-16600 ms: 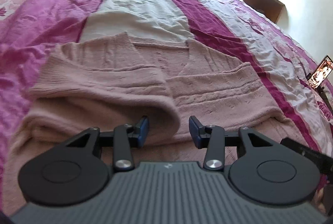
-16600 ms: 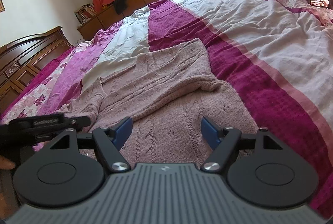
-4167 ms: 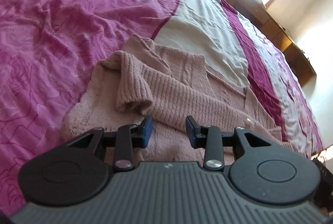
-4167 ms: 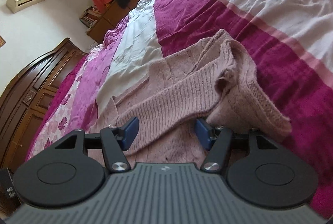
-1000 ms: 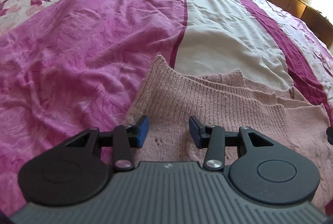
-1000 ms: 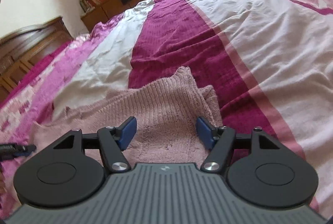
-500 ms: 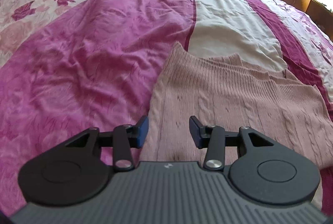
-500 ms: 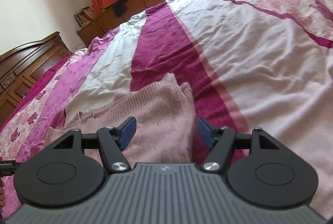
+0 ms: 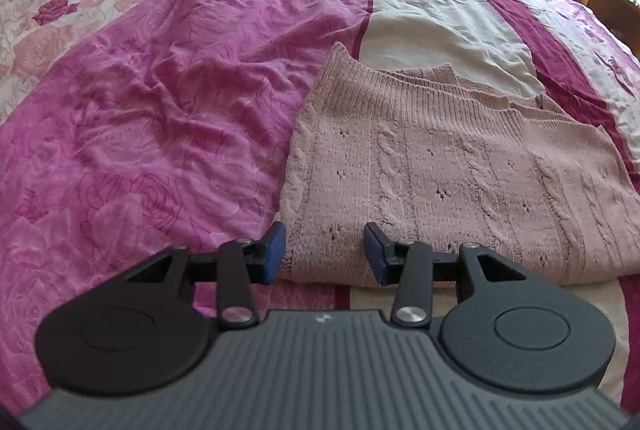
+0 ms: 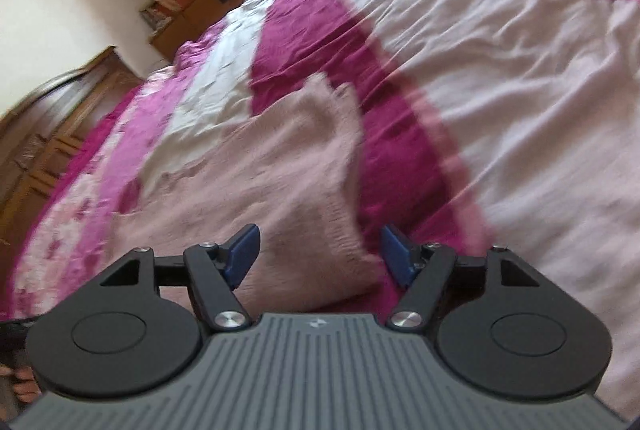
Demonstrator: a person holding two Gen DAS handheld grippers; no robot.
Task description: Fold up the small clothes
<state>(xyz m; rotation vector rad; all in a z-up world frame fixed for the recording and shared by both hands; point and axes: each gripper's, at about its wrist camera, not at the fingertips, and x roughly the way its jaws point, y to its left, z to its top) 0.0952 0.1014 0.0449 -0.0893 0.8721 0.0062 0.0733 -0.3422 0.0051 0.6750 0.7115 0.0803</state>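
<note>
— Starting at the left gripper (image 9: pixel 324 250): how do its blue-padded jaws stand?

— Spread apart, with nothing between them. They hover just over the near left corner of the dusty-pink cable-knit sweater (image 9: pixel 460 174), and I see no pad pinching the wool.

— And the right gripper (image 10: pixel 318 258)?

— Also wide apart and holding nothing. It hangs above the near right corner of the same sweater (image 10: pixel 256 186). That view is smeared with motion blur, so I cannot tell whether a pad brushes the knit.

— Where does the garment lie?

— Flat on the bed's magenta, cream and rose-patterned satin bedspread (image 9: pixel 168 102), near the edge closest to the grippers. It makes a compact, roughly rectangular bundle. At its far edge several ribbed layers show stacked one over another, and no sleeve hangs loose at either side.

— So how far along is the folding?

— Nearly done, I judge. The sleeves appear tucked inside and the body doubled over. What may be left is small: the far edges are slightly stepped instead of flush, so a tidy-up or one more half-fold could follow.

— Any other clothes waiting?

— None visible on the bedspread in either view.
</note>
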